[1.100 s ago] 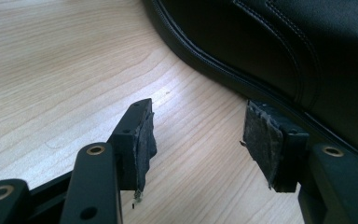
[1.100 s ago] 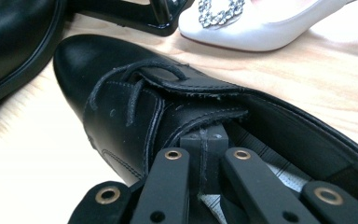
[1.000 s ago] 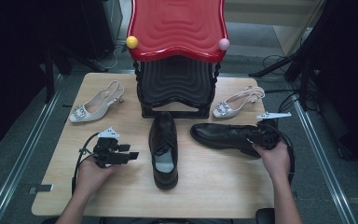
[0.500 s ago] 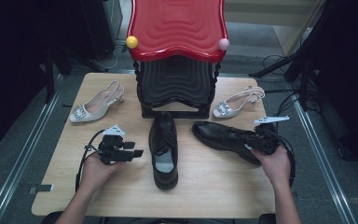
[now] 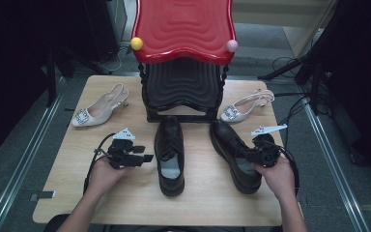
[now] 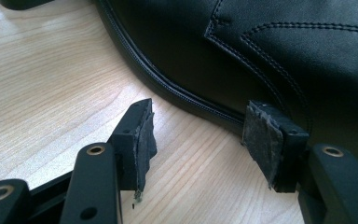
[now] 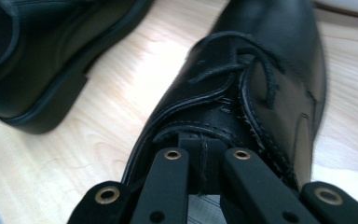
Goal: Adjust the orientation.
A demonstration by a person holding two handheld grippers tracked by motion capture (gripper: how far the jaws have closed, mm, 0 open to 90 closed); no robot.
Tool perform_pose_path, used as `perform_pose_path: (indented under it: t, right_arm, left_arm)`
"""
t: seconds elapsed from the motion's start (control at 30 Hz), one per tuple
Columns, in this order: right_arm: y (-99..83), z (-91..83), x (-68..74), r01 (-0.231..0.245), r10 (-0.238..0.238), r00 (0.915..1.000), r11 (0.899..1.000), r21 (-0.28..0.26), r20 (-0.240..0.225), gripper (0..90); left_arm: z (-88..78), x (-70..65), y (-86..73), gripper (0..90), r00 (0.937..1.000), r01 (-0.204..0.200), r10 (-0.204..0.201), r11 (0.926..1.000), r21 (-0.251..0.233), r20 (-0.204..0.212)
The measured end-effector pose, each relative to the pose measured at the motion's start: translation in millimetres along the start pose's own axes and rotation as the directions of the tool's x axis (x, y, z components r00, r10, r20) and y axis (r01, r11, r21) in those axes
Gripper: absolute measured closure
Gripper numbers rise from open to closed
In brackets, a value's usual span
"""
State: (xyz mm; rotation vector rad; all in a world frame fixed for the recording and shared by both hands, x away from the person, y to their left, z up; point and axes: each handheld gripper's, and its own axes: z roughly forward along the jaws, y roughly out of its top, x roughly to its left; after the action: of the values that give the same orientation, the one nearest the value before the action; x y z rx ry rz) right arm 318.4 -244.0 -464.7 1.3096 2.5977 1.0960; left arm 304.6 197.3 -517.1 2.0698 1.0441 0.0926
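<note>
Black leather makes up both dress shoes on the pale wooden table point(image 5: 63, 193). One black lace-up shoe point(image 5: 170, 153) lies in the middle of the table, its toe toward the black stepped rack point(image 5: 182, 92) and its heel toward the person. A second black lace-up shoe point(image 5: 234, 153) lies just to its right, near it but apart, angled so that its toe points up and slightly left toward the rack. The right gripper point(image 5: 251, 155) sits at this second shoe's opening, and in the right gripper view its jaws stand pinched together on the leather edge beside the laces point(image 7: 233, 65), so the shoe is held by its collar. The left gripper point(image 5: 144, 158) rests low over the table to the left of the middle shoe, pointing at its side; in the left gripper view its worn pads point(image 6: 142, 135) stand wide apart with only bare wood between them, and the shoe's welt runs just ahead of them, the far pad close against the sole edge. A cream slingback heel with a jewelled buckle point(image 5: 99, 108) lies at the table's back left, and its mate point(image 5: 247, 106) lies at the back right, beside the rack. Above the rack spreads a red wavy-topped shelf point(image 5: 183, 26) with a yellow ball point(image 5: 136, 43) and a pink ball point(image 5: 232, 46) at its front corners.
</note>
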Motion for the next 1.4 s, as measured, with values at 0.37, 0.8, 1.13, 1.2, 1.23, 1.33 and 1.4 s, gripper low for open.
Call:
perform_pose_path:
  t: [0.37, 0.8, 1.13, 1.2, 1.23, 1.33, 1.4]
  right_arm:
    - [-10.2, -9.6, -0.2, 0.008, -0.008, 0.9997, 1.000, -0.002, 0.023, 85.2]
    - [-28.2, -50.9, -4.3, -0.028, 0.041, 0.9945, 0.991, -0.132, 0.096, 62.5]
    - [-35.5, -15.4, -14.3, -0.008, 0.018, 0.9859, 0.998, -0.057, 0.167, 53.3]
    - [-35.3, -14.9, -19.3, -0.045, 0.056, 0.9877, 0.996, -0.076, 0.146, 56.8]
    - [-35.5, -15.0, -21.6, -0.055, 0.068, 0.9886, 0.994, -0.098, 0.134, 56.9]
    - [-31.9, -11.5, -25.5, -0.067, 0.079, 0.9899, 0.992, -0.105, 0.117, 56.8]
    - [-29.3, -6.7, -24.3, -0.038, 0.052, 0.9889, 0.995, -0.097, 0.139, 56.4]
  left_arm:
    - [-1.8, 1.2, 0.1, 43.1, 1.0000, 0.004, -0.004, 1.0000, -0.004, -0.003]
    - [-3.1, 1.8, 0.0, 43.1, 0.9999, 0.010, -0.010, 0.9999, -0.014, -0.008]
    - [-3.2, 1.7, 0.1, 43.1, 0.9999, 0.010, -0.010, 0.9998, -0.016, -0.008]
    - [-3.2, 1.4, 0.1, 43.1, 0.9999, 0.009, -0.009, 0.9998, -0.017, -0.006]
    - [-3.1, 1.2, 0.1, 43.1, 1.0000, 0.008, -0.008, 0.9999, -0.015, -0.004]
    - [-2.8, 0.6, -0.1, 43.1, 0.9999, 0.007, -0.007, 1.0000, -0.004, -0.011]
    - [-3.3, 0.3, -0.4, 43.1, 0.9999, 0.009, -0.009, 1.0000, -0.003, -0.008]
